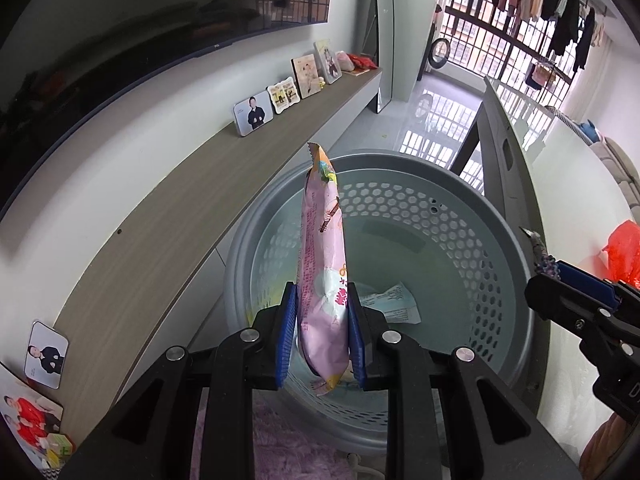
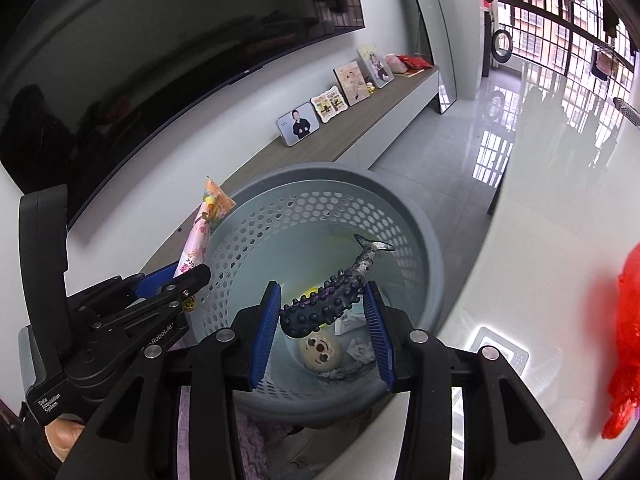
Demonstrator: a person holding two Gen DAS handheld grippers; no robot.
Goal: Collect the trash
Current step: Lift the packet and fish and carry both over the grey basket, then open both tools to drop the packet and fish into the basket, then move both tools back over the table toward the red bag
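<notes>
My left gripper (image 1: 322, 334) is shut on a pink snack wrapper (image 1: 322, 264), held upright over the near rim of a grey perforated basket (image 1: 472, 240). My right gripper (image 2: 323, 330) is over the same basket (image 2: 404, 216); a dark knobbly whale-shaped toy (image 2: 332, 300) hangs between its blue pads (image 2: 267, 332), which stand wide and seem to touch it only at the left. In the basket lie a paper scrap (image 1: 394, 304), a round face-printed item (image 2: 320, 352) and crumpled paper (image 2: 360, 350). The left gripper with the wrapper (image 2: 200, 236) shows at left in the right wrist view.
A wooden shelf (image 1: 168, 216) with photo frames (image 1: 253, 113) runs along the wall under a dark TV (image 1: 120, 28). A white table (image 2: 540, 280) with a red plastic bag (image 2: 626, 344) lies to the right. A purple rug (image 1: 280, 440) lies below the basket.
</notes>
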